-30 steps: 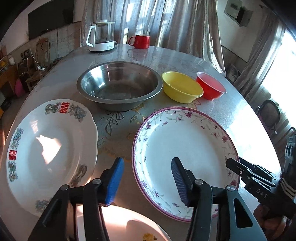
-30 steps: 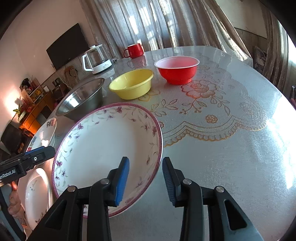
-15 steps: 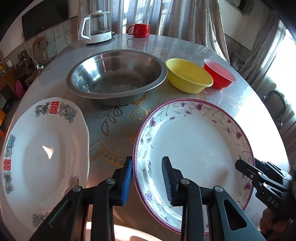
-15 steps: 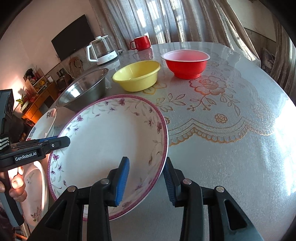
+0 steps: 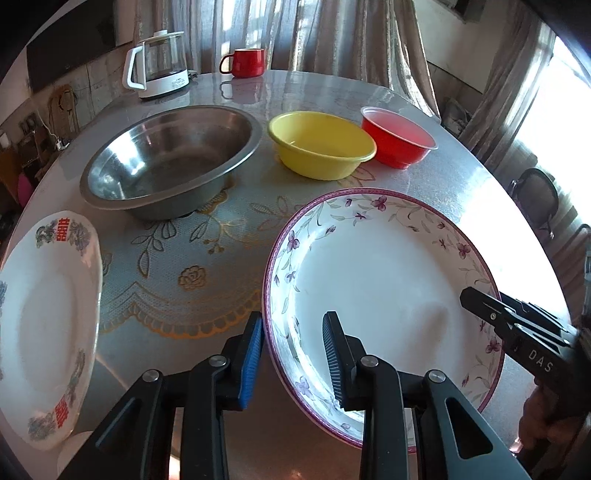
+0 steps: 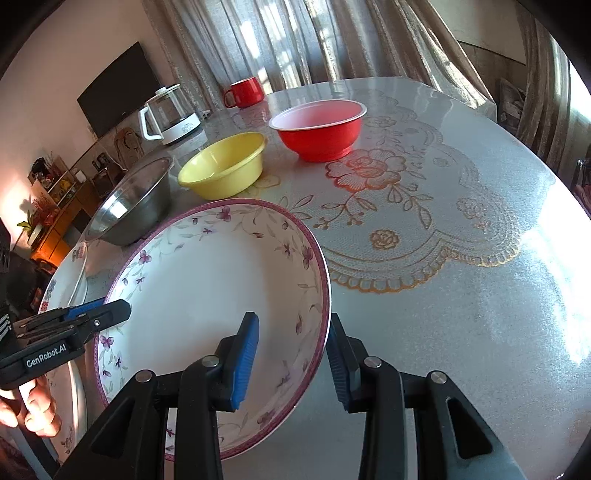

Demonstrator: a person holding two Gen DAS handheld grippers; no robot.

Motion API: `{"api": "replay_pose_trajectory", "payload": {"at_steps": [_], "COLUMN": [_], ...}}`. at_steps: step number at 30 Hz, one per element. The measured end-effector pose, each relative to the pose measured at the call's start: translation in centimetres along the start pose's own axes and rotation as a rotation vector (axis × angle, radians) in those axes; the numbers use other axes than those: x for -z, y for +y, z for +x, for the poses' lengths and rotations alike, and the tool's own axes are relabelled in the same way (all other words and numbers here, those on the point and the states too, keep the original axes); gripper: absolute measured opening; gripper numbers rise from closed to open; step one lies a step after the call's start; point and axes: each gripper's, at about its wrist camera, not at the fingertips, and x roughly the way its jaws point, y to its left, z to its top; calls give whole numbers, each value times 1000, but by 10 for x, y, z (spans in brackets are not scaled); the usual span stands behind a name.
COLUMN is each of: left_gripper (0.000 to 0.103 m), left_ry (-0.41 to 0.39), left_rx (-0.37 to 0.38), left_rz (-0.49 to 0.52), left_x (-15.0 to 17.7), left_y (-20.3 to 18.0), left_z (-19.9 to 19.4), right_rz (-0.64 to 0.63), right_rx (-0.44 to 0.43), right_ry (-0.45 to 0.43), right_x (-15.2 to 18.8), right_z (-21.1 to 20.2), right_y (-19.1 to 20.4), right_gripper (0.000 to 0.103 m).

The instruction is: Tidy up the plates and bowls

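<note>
The left gripper point(image 5: 293, 354) is clamping narrowly on the near-left rim of the floral plate point(image 5: 388, 280), blue pad outside, black pad inside. The right gripper point(image 6: 291, 360) is pinching the opposite rim the same way, jaws only partly apart. The plate is sitting at the near side of the table point(image 6: 480, 295), between both claws.

Behind it, the steel bowl point(image 5: 170, 158), yellow bowl point(image 5: 317, 144) and red bowl point(image 5: 399, 136) are lining up in a row, the yellow one near the plate's far rim. A white plate with red characters point(image 5: 44, 314) is lying to the left, apart from it. The kettle point(image 5: 159, 66) and red mug point(image 5: 247, 62) are standing at the far edge.

Bare lace-patterned tabletop is opening out to the right. Sunlight is glaring across it; curtains point(image 5: 332, 33) are hanging behind.
</note>
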Motion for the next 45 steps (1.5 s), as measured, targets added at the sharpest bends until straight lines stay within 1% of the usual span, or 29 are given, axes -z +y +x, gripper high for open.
{"api": "replay_pose_trajectory", "payload": {"at_steps": [3,8,10,14,17,21,24,27,28,30,33,38,42,45], "left_gripper": [32,32,32,32,32,34,35,38,40,41,43,45,47,48], "left_ry": [-3,-15,-24,-30,-60,-95,-129,-171,-185,-218,-263,-327,-353,-359], "left_rx": [-2,-17,-34,-27,-68,-110,-141,-166,-179,-201,-231,-298,-330,-344], "left_rz": [17,24,32,28,42,22,-5,-32,-39,-53,-74,-94,-110,-127], "left_x": [-1,-4,-3,-1,3,8,12,16,18,21,27,36,45,52], "left_y": [-14,-33,-36,-34,-35,-26,-18,-10,-7,-2,6,22,35,44], "left_z": [3,8,10,7,-2,-17,-32,-47,-53,-65,-81,-106,-121,-126], "right_rz": [11,-17,-28,-40,-23,-33,-55,-98,-113,-138,-172,-217,-251,-276], "right_rx": [33,156,173,191,196,230,265,284,279,242,187,92,20,-22], "right_ry": [-7,-9,-9,-17,-31,-62,-105,-164,-177,-196,-199,-172,-144,-125], "right_x": [-4,-10,-9,-8,-7,-6,-7,-7,-7,-8,-8,-2,2,7], "right_z": [0,2,1,-1,-3,-9,-16,-27,-30,-34,-34,-27,-19,-15], "right_y": [-11,-17,-17,-16,-16,-10,-3,9,14,25,42,71,94,112], "right_gripper": [36,34,34,34,35,36,36,36,36,36,36,36,36,36]}}
